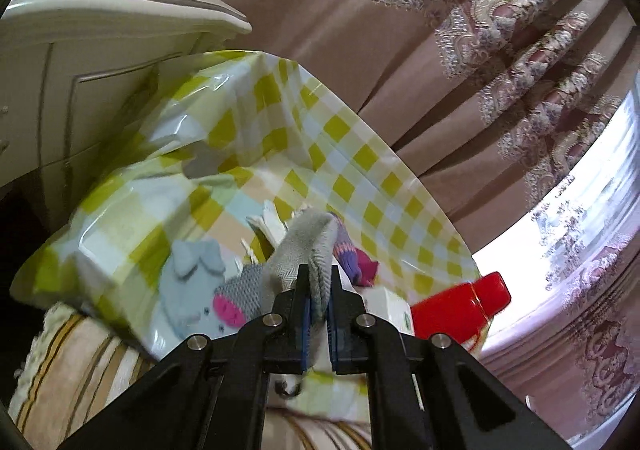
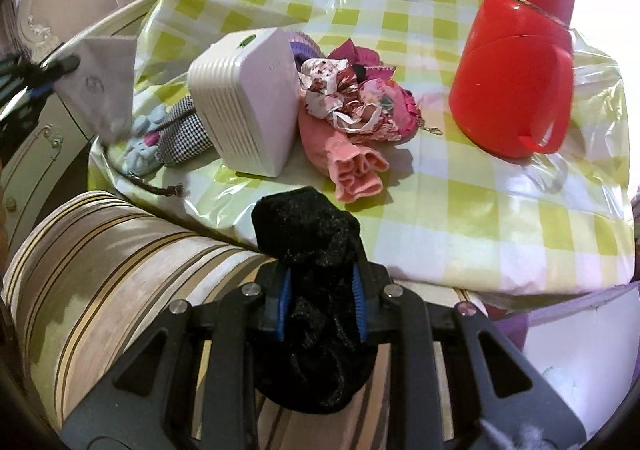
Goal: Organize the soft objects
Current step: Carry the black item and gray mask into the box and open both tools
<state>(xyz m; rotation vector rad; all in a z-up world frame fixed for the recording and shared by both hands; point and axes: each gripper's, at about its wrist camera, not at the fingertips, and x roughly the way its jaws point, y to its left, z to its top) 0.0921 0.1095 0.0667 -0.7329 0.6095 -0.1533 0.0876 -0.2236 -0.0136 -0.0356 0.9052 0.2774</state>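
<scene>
Window (image 1: 592, 185) glare blows out; motion blur, fisheye-curved edges, dark corners.

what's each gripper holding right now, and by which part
Left gripper pinches a grey cloth by its edge. Right gripper clamps a bunched black cloth around its middle.

On the table (image 2: 440, 209), the cloth pile (image 2: 352, 97) lies just right of the box (image 2: 248, 97), the jug (image 2: 516, 61) farther right.

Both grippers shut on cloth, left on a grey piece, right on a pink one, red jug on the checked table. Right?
Not quite. The right gripper is shut on a black cloth, not pink; the right wrist view shows it. The left gripper does hold the grey cloth, and the red jug stands on the checked table.
</scene>
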